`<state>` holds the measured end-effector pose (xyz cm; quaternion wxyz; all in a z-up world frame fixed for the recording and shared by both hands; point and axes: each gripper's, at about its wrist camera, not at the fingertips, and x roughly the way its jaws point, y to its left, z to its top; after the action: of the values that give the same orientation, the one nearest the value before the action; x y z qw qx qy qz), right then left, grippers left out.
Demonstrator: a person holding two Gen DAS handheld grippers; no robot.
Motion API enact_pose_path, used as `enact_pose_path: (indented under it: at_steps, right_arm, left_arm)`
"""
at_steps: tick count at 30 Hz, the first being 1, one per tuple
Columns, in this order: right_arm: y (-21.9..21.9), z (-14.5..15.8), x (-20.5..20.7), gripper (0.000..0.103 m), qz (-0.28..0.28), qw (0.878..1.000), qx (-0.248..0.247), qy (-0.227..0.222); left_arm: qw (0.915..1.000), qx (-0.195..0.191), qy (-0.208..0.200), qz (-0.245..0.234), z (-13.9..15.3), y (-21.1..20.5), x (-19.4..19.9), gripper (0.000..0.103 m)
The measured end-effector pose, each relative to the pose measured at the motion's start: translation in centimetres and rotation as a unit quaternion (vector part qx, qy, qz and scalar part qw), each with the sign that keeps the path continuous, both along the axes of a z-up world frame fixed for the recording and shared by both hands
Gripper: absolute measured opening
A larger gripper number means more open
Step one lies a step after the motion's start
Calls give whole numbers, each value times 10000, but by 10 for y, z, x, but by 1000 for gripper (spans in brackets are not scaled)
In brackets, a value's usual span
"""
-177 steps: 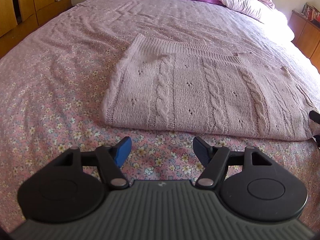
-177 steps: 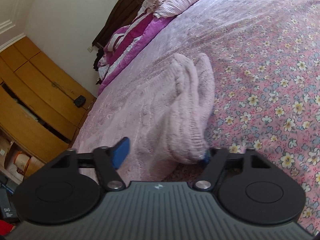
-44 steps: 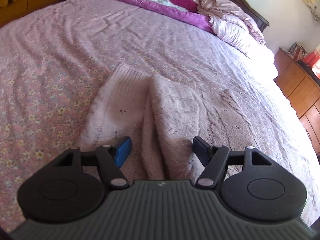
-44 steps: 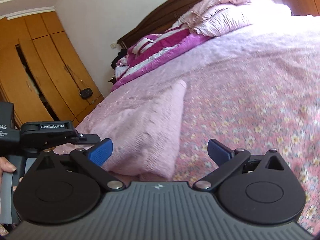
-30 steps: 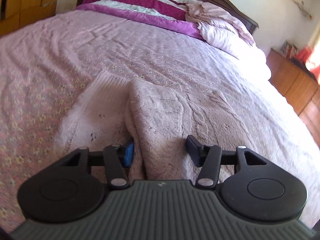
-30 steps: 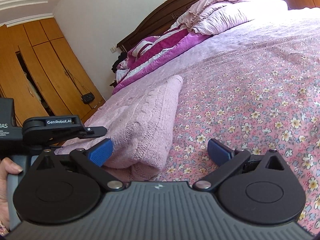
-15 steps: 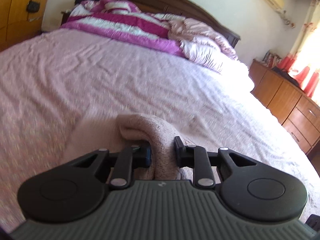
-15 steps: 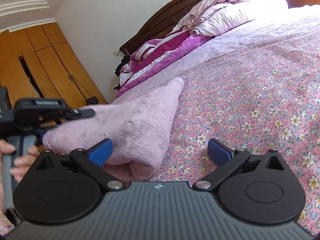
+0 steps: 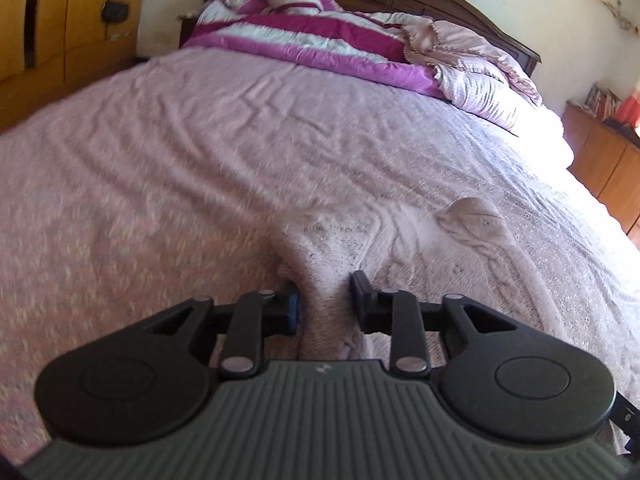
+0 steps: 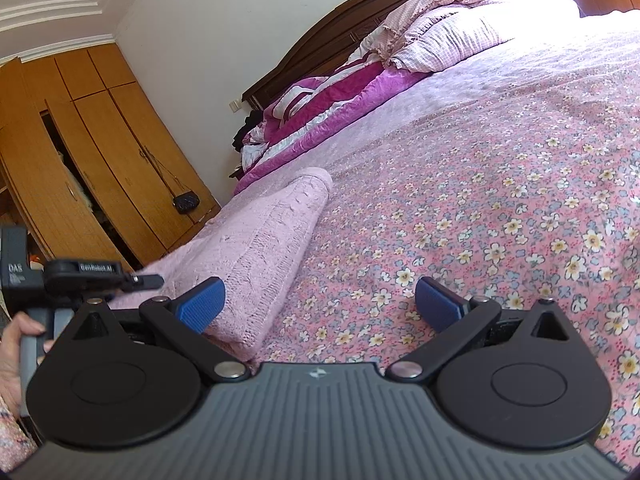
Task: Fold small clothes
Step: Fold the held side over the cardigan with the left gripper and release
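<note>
A pale pink cable-knit sweater (image 9: 460,256) lies folded on the floral bedspread (image 9: 160,184). My left gripper (image 9: 324,300) is shut on a bunched edge of the sweater, which runs between its fingers. In the right wrist view the sweater (image 10: 260,248) lies as a thick fold at the left, and the left gripper's body (image 10: 80,276) shows at its near left end, held by a hand. My right gripper (image 10: 320,304) is open and empty, low over the bedspread (image 10: 480,200), with its left finger (image 10: 200,304) beside the sweater's near edge.
Pillows and a magenta striped duvet (image 9: 320,40) lie at the dark headboard (image 10: 360,20). A wooden wardrobe (image 10: 80,160) stands on the left side. Wooden drawers (image 9: 608,168) stand on the right side of the bed.
The left gripper closed on the sweater's edge and lifted it, and has now come down and moved to the right with the edge. The right gripper stayed open and nearly still.
</note>
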<state>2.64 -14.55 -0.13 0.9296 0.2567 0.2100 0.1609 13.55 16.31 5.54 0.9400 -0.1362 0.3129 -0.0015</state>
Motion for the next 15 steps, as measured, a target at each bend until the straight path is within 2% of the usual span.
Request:
enact_pose_path:
  at_steps: [2, 5, 7, 8, 10, 12, 15]
  right_arm:
    - [0, 0, 1, 103, -1, 10000, -21, 8]
    - [1, 0, 2, 103, -5, 10000, -60, 21]
    - [1, -1, 2, 103, -7, 10000, -71, 20]
    - [2, 0, 2, 103, -7, 10000, -73, 22]
    - [2, -1, 2, 103, -6, 10000, -87, 24]
    - [2, -1, 3, 103, -7, 10000, -92, 27]
    - [2, -1, 3, 103, -7, 9999, -115, 36]
  left_arm:
    - [10000, -8, -28, 46, -1, 2, -2, 41]
    - [9999, -85, -63, -42, 3, 1, 0, 43]
    - [9992, -356, -35, -174, 4, 4, 6, 55]
    - [9980, -563, 12, -284, 3, 7, 12, 64]
    - [9952, -913, 139, -328, -1, 12, 26, 65]
    - [9932, -1136, 209, -168, -5, 17, 36, 65]
    - [9879, -1547, 116, -33, -7, 28, 46, 64]
